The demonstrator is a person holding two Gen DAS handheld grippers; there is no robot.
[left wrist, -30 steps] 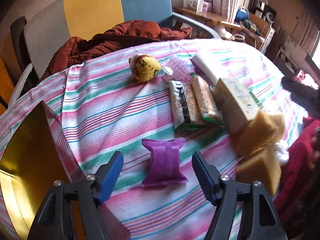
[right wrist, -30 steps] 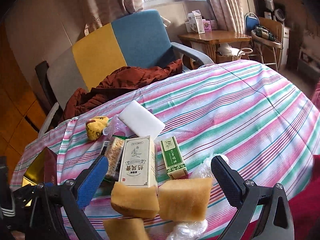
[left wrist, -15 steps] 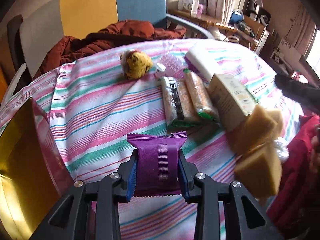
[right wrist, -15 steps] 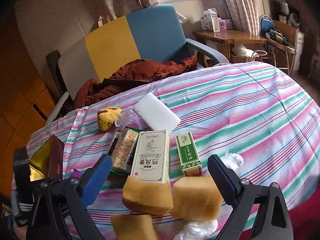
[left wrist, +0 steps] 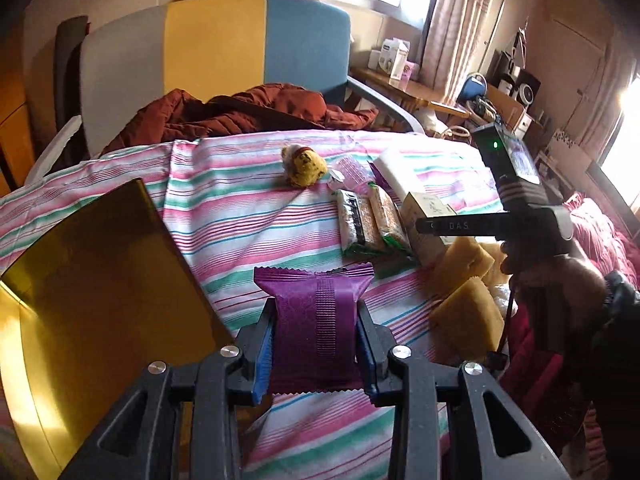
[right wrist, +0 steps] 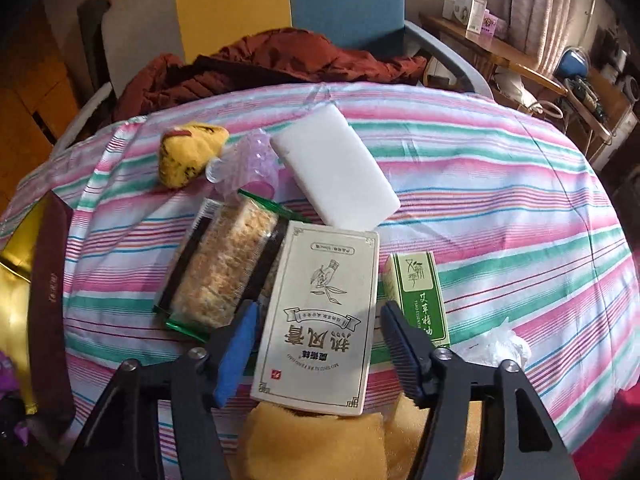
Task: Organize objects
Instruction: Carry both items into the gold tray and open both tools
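Lifted since half a second ago: the purple packet (left wrist: pixel 316 326), then low against the striped cloth (left wrist: pixel 240 216), now rides higher in the left-wrist view with the room behind it opened up; a second ago it lay loose on the cloth between parted fingers; the left claw (left wrist: pixel 316 354) is now clamped on the packet's two long sides, blue pads pressed into the wrapper, crimped ends free above and below; judged: the pick is done and the carry has begun; the gold box (left wrist: pixel 96 288) stands just beside the claw on its left and looks the likely place to put it, though the task sentence does not say so. Right claw (right wrist: pixel 316 344): moved forward and down since a second ago, when it hung back over the sponges (right wrist: pixel 316 444); its fingers now stand apart on either side of the beige carton (right wrist: pixel 320 316), not yet touching it as far as the view shows; judged: closing in for a second pick. Around the carton: the green carton (right wrist: pixel 418 298) just beside it on the right, the wrapped snack bars (right wrist: pixel 224 268) touching or under its left edge (cannot tell which), the white block (right wrist: pixel 336 172) beyond, the yellow plush toy (right wrist: pixel 188 152) further off with a clear studded wrapper (right wrist: pixel 252 160) next to it. Risk, judged: the right finger has little room between the two cartons and may nudge the green one; the near end of the beige carton rests on a sponge, so it may tip as it is squeezed.
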